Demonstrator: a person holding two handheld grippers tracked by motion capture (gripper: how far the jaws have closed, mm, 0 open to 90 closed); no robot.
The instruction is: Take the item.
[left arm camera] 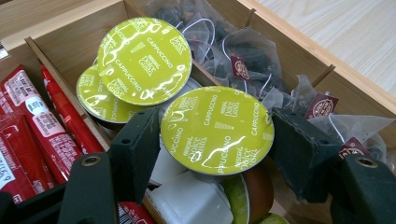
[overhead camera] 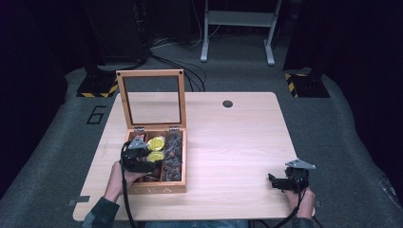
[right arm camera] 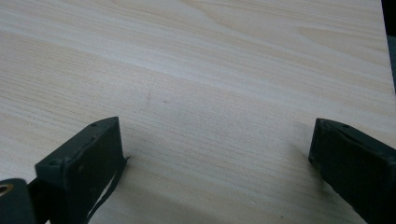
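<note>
A wooden tea box [overhead camera: 157,189] stands open at the table's front left. Its middle compartment holds coffee capsules with yellow-green cappuccino lids. My left gripper [left arm camera: 212,140] reaches into that compartment, and its two black pads press on either side of the nearest capsule [left arm camera: 217,126], which leans on white and brown capsules below it. From above, the left gripper [overhead camera: 142,159] sits over the box's left half. My right gripper [overhead camera: 274,180] rests low near the table's front right corner, its jaws wide apart over bare wood [right arm camera: 215,154] with nothing between them.
Two more green-lidded capsules [left arm camera: 142,60] lie stacked behind the gripped one. Red sachets [left arm camera: 28,126] fill the left compartment and mesh tea bags [left arm camera: 243,60] the right one. The box's glass-paned lid [overhead camera: 151,97] stands upright at the back. A round hole [overhead camera: 227,103] marks the tabletop's far side.
</note>
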